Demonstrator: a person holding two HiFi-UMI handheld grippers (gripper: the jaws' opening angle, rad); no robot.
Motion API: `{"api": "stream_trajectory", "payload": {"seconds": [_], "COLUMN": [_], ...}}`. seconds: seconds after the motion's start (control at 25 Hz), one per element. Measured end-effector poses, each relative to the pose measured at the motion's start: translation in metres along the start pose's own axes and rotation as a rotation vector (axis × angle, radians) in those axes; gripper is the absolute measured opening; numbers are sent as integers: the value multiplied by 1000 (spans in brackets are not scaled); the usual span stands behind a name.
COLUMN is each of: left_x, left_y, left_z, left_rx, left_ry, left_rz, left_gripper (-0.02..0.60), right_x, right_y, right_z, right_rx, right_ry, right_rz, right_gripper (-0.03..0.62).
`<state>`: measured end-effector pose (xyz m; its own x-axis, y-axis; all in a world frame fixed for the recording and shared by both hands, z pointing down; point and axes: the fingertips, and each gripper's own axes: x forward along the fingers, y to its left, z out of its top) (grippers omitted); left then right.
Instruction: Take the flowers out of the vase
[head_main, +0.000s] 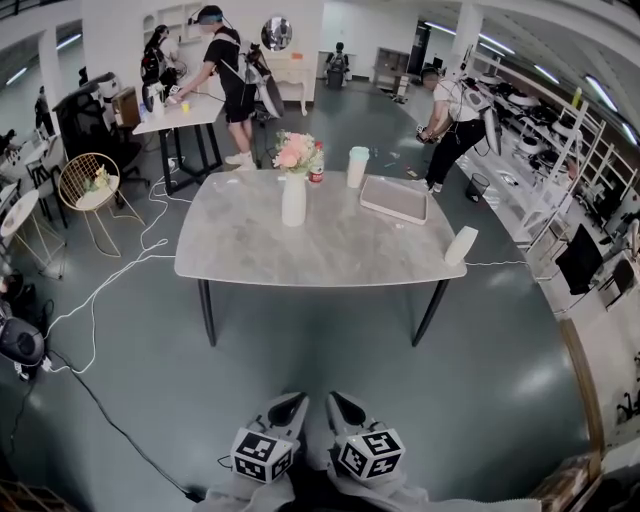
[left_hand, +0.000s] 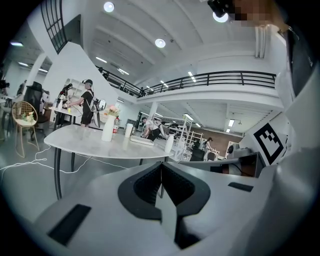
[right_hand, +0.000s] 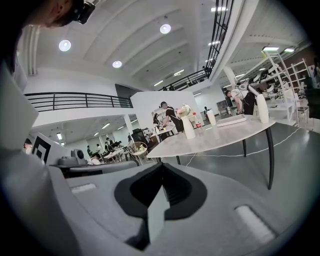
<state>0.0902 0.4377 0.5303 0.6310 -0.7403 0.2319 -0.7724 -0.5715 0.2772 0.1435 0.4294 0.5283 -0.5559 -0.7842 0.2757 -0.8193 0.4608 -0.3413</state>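
Observation:
A white vase (head_main: 293, 200) with pink flowers (head_main: 296, 150) stands near the far edge of the grey marble table (head_main: 300, 255), a few steps ahead of me. Both grippers are low at the bottom of the head view, well short of the table. My left gripper (head_main: 290, 405) and right gripper (head_main: 341, 402) sit side by side, jaws together and empty. The left gripper view shows its shut jaws (left_hand: 161, 165) with the vase (left_hand: 108, 129) far off. In the right gripper view the shut jaws (right_hand: 161, 166) point at the vase (right_hand: 189, 127) and flowers (right_hand: 185, 110).
Behind the vase stands a red-labelled bottle (head_main: 317, 170), with a pale cup (head_main: 357, 166), a white tray (head_main: 395, 198) and a white cylinder (head_main: 461, 245) to its right. A wire chair (head_main: 88, 190) and cables (head_main: 100, 290) lie left. People work at the back.

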Motion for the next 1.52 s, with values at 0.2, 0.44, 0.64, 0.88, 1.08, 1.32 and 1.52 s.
{"api": "stream_trajectory", "payload": {"seconds": [0.2,0.44,0.64,0.88,1.08,1.32,1.52], "left_x": [28,60,82,110,131,146,162], "left_y": [28,61,95,138,162,195,216], "left_z": [20,41,60,84,93,110,121], "left_rx": [6,3,-9,-19,-21,-32,-22], "left_ry": [3,3,-1,-3,-6,-9,-16], "left_rz": [-9,5,24,28,17,14,7], "left_gripper": [2,2,2,2,2,2,2], "right_x": [38,85,126,175,205,238,261], "right_y": [-12,-29,-34,-42,-53,-57,-67], "right_z": [23,48,65,89,99,115,128], "right_rx": [4,8,1,-5,-9,-24,-28], "right_ry": [-9,-3,15,22,24,28,8], "right_rz": [6,21,52,56,47,25,1], "right_gripper": [0,0,0,0,0,0,0]}}
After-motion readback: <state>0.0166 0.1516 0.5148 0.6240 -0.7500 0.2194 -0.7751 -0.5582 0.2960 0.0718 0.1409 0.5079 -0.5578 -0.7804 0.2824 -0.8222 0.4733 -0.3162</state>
